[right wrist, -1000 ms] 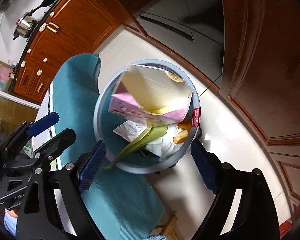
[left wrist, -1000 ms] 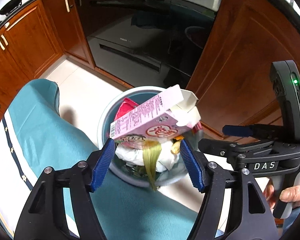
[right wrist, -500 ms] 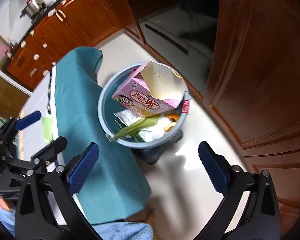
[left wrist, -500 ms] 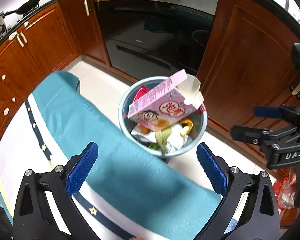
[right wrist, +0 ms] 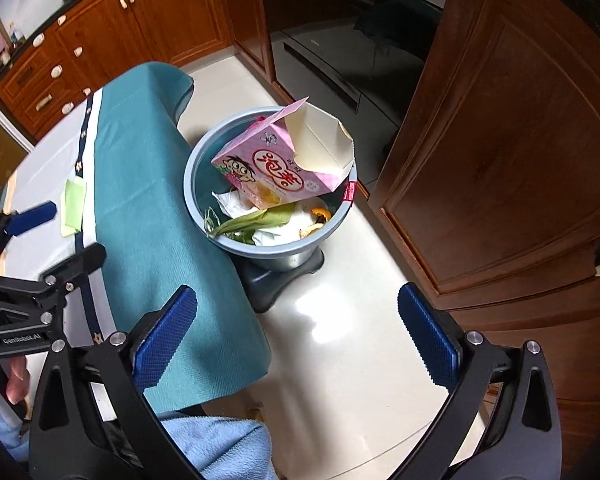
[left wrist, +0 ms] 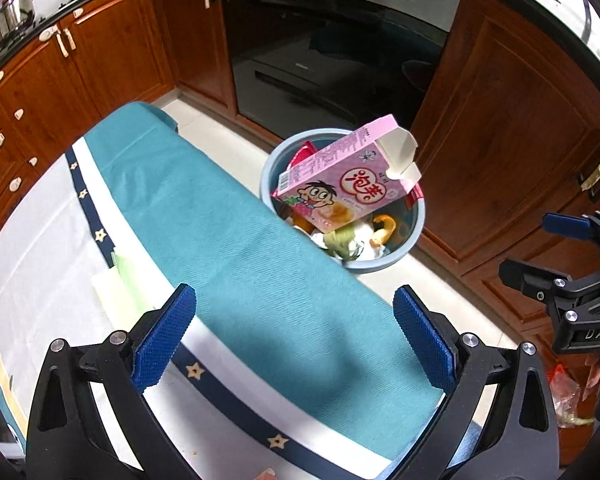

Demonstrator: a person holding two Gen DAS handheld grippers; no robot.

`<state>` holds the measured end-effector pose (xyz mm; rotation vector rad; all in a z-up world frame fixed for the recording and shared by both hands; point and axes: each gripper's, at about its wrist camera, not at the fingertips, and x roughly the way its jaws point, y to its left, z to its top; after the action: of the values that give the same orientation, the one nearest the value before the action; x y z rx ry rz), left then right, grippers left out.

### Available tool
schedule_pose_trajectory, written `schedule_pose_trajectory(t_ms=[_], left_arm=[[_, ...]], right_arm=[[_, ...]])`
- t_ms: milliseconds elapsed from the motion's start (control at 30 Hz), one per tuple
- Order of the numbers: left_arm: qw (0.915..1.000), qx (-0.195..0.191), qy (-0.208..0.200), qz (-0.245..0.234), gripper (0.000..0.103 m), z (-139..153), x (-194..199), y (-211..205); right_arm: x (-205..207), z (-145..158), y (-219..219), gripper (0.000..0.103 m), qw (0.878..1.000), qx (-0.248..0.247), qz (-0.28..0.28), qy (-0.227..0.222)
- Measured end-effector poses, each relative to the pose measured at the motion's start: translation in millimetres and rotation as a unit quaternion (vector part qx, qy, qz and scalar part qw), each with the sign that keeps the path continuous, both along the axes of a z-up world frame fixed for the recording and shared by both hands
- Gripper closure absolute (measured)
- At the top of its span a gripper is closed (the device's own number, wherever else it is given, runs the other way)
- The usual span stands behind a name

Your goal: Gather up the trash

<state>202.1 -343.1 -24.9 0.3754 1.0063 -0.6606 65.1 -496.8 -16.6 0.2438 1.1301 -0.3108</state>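
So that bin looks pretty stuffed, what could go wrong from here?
The pink carton is not down inside the bin: it lies tilted on top of the heap, its open end past the rim, so a nudge might tip it onto the floor. A leafy green stalk already reaches the near rim and could slide out. A pale green scrap is left on the table, and adding it could unsettle the pile.

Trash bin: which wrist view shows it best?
Right wrist: the trash bin shows whole, rim, wall and dark base, with the pink carton on top. In the left wrist view the tablecloth hides its near side.
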Motion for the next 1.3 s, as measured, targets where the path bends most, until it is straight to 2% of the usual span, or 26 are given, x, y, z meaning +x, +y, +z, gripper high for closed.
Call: schedule_pose_trajectory(t_ms=[467,1300], left_arm=[[0.9999,-0.006,-0.001,0.010,0.004,2.5,2.7,17.8],[0.9998,-0.004,-0.006,0.016,0.004,5.6,2.9,19.3]], right_arm=[[7.7,-0.3,16.5,0.006,1.000,-0.014,0.012,0.017],[12.7,-3.0,19.8,0.006,0.999,-0.021,0.023,0.031]])
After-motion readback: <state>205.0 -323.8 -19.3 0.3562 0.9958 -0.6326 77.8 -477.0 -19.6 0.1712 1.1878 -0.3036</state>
